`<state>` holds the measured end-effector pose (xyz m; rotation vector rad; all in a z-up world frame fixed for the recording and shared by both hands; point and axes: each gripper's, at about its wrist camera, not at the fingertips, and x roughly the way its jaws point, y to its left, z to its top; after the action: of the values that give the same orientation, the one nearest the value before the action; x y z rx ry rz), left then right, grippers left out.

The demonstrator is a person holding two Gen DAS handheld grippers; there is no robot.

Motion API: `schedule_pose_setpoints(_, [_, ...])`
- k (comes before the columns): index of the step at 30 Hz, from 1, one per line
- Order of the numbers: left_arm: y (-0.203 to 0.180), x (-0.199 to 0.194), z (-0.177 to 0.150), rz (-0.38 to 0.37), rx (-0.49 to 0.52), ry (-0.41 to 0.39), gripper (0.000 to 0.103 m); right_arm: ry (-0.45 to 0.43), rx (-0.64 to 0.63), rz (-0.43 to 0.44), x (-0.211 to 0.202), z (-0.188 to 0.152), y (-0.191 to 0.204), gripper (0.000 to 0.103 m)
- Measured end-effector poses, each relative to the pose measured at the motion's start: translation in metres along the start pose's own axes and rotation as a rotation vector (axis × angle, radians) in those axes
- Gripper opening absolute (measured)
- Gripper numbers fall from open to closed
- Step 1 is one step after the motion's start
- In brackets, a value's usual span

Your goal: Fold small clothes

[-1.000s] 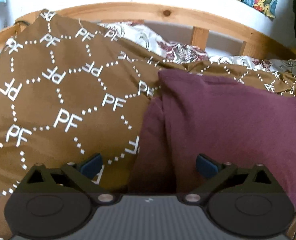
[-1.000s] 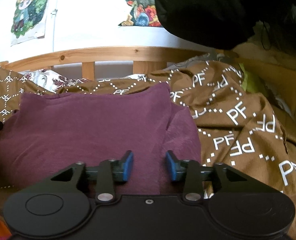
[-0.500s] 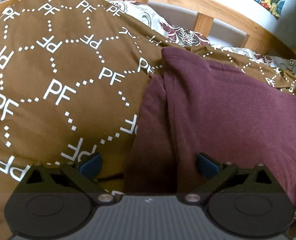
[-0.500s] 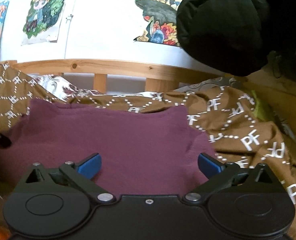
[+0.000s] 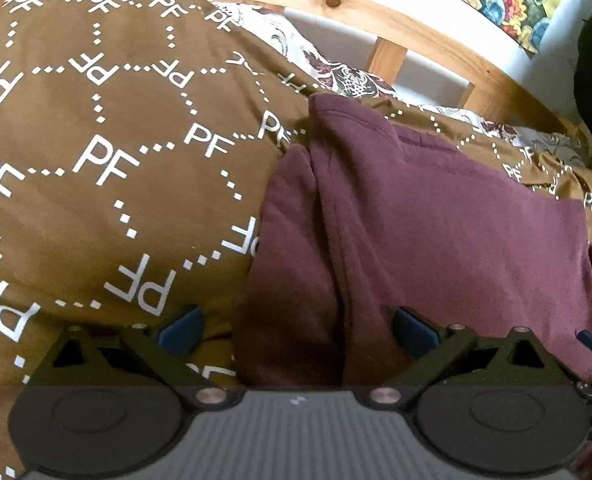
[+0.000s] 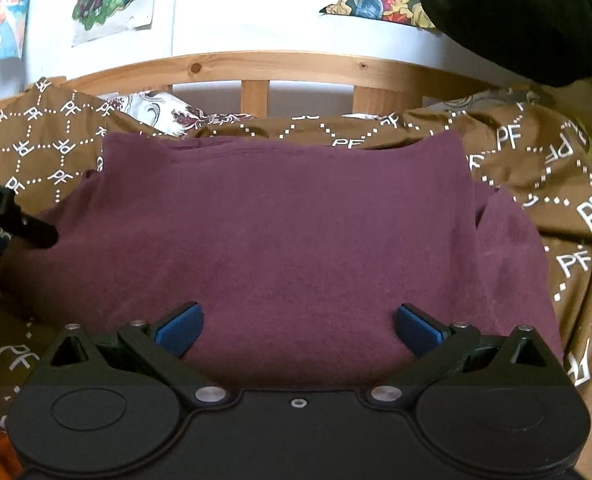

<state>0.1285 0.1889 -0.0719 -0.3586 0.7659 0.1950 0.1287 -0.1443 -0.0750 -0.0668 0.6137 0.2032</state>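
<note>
Maroon shirt [image 6: 287, 240] lies folded on brown bedspread [image 5: 95, 200]; left tool [image 5: 296, 330] and right tool [image 6: 298, 328] both spread wide, empty

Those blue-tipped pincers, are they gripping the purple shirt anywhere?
No. The left gripper and right gripper both stand wide open over the maroon shirt, pinching nothing.

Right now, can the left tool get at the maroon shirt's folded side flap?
Probably yes. The left tool is open, and the flap of the maroon shirt lies directly ahead between its fingers, nothing covering it on the brown bedspread.
</note>
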Motion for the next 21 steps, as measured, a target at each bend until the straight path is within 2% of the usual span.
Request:
schedule_pose_setpoints(4, [-0.004,0.002,-0.001,-0.04,0.019,0.027,0.102,-0.005,0.003,0.003,0.0,-0.001,0.0,0.102])
schedule_pose_setpoints(8, [0.001,0.001,0.003,-0.057,-0.037,0.033,0.102,-0.005,0.006,0.003,0.0,-0.001,-0.001,0.102])
schedule_pose_setpoints(11, [0.005,0.002,0.005,-0.052,-0.072,0.039,0.099,-0.005,0.006,0.004,0.001,-0.001,-0.001,0.102])
schedule_pose_setpoints(14, [0.002,0.004,0.006,-0.036,-0.064,0.045,0.097,-0.005,0.007,0.004,0.0,-0.002,-0.001,0.102])
schedule_pose_setpoints(17, [-0.001,0.003,0.006,-0.027,-0.058,0.047,0.088,-0.003,0.013,0.008,0.0,-0.002,-0.002,0.102])
schedule_pose_setpoints(20, [-0.006,0.0,0.008,-0.021,-0.048,0.049,0.072,-0.002,0.014,0.009,0.0,-0.002,-0.003,0.102])
schedule_pose_setpoints(21, [-0.008,-0.002,0.008,-0.021,-0.035,0.045,0.061,-0.002,0.014,0.009,0.0,-0.002,-0.003,0.102])
